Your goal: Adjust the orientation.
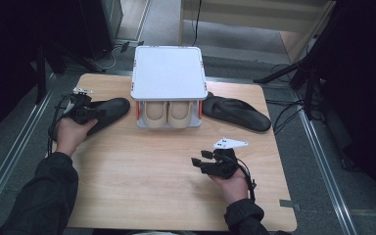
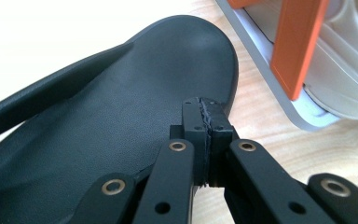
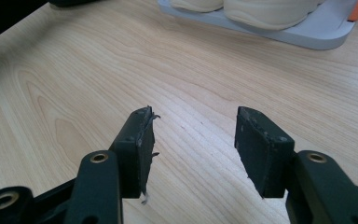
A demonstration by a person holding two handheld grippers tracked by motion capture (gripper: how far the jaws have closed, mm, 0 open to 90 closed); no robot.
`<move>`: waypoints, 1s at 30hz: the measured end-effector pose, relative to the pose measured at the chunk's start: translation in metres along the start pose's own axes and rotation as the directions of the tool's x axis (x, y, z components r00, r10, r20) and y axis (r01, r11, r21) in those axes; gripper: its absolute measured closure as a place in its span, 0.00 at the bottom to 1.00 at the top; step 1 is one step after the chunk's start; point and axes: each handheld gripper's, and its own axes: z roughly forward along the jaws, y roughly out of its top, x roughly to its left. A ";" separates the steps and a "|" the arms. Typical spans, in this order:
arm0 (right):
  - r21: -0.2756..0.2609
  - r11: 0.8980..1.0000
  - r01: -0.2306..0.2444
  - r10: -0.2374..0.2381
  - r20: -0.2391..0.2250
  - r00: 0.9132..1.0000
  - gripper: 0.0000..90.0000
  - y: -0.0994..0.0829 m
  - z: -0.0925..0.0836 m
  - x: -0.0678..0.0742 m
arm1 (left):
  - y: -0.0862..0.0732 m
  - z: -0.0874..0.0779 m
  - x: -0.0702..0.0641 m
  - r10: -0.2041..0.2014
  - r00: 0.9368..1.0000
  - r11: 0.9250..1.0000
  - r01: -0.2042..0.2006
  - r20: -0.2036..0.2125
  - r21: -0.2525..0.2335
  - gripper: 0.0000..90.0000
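Light wooden table (image 1: 142, 186) on grey floor (image 1: 10, 127) — metal rails (image 1: 323, 171), dark surroundings.

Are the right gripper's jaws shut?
No, in the right gripper view the right gripper stands open over bare table, nothing between its jaws.

The left hand-held gripper (image 1: 84, 113) is resting on a black slipper (image 1: 105, 111). The right hand-held gripper (image 1: 210, 162) is hovering over the desk (image 1: 147, 186), well apart from it.

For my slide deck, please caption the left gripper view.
Left gripper, fingers shut, over the black slipper's edge beside the shoe rack.
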 end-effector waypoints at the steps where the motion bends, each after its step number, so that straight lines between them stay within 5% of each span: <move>1: -0.002 1.000 0.002 -0.002 0.000 1.000 0.53 0.000 0.000 0.000 | -0.002 -0.001 -0.001 -0.003 1.000 1.000 0.003 0.003 -0.001 1.00; 30: 0.012 1.000 0.016 -0.016 -0.021 1.000 0.53 0.011 0.010 0.001 | -0.043 -0.031 -0.024 0.028 0.999 0.999 -0.029 0.038 0.030 1.00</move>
